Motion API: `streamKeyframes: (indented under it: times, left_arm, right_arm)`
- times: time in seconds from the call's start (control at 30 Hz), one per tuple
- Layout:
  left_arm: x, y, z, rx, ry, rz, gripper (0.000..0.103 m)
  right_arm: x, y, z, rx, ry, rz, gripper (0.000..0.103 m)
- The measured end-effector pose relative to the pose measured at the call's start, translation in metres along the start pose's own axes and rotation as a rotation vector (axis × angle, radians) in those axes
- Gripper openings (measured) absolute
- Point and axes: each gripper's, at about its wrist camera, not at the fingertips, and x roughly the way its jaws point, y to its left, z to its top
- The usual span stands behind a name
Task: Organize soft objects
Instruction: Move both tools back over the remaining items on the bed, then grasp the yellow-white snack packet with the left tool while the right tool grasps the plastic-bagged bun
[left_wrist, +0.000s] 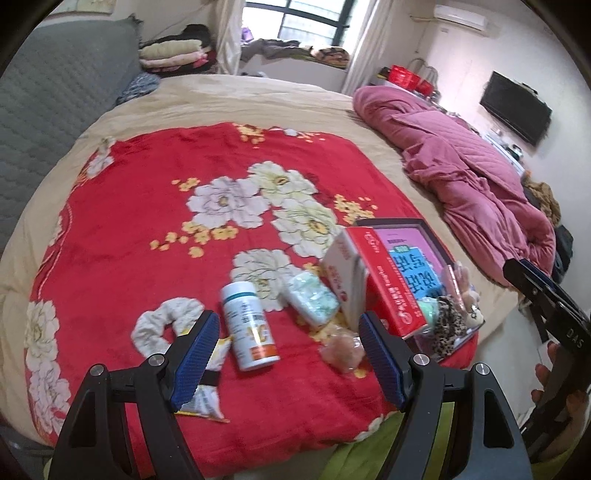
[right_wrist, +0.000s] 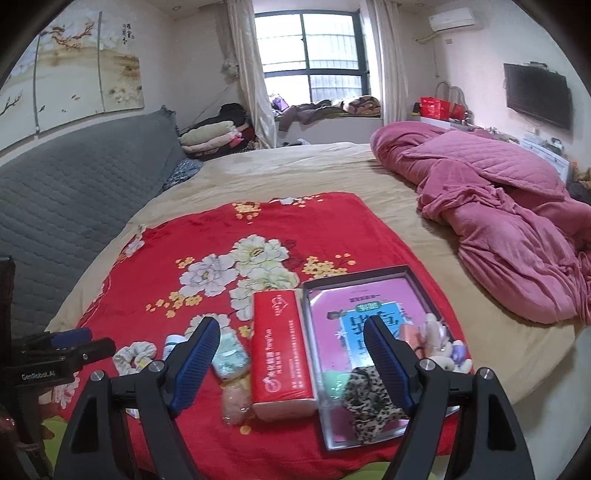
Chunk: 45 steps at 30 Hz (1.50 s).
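Note:
On the red floral blanket (left_wrist: 147, 221) lie a white scrunchie (left_wrist: 162, 325), a white bottle (left_wrist: 249, 325), a pale green packet (left_wrist: 314, 299), a pink soft item in clear wrap (left_wrist: 341, 350) and a yellow sachet (left_wrist: 210, 384). A red box (right_wrist: 282, 354) leans against a shallow tray (right_wrist: 354, 275). The tray holds a pink book, a leopard scrunchie (right_wrist: 369, 402), a green soft item (right_wrist: 334, 382) and small plush toys (right_wrist: 443, 347). My left gripper (left_wrist: 290, 325) hovers open above the bottle and packet. My right gripper (right_wrist: 290, 328) hovers open above the red box and tray. Neither holds anything.
A crumpled pink quilt (right_wrist: 498, 206) lies on the beige bed to the right. A grey padded headboard (right_wrist: 74, 192) runs along the left, with folded clothes (right_wrist: 210, 138) beyond it. A TV (right_wrist: 535, 94) hangs on the right wall.

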Motion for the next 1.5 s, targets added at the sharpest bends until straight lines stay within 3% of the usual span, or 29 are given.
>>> streamKeyframes:
  times: [0.63,1.07,1.5]
  left_arm:
    - [0.010,0.047,-0.032,-0.059,0.057,0.050,0.079]
    - [0.024,0.080,-0.057,-0.119,0.117,0.095,0.079]
    - [0.048,0.085,-0.077,-0.127,0.193,0.102,0.079]
  right_arm:
    - [0.035,0.063,-0.027,-0.150,0.116,0.082,0.080]
    - [0.049,0.085,-0.038,-0.221,0.154,0.105,0.080]
    - [0.065,0.091,-0.053,-0.258,0.200,0.111,0.080]
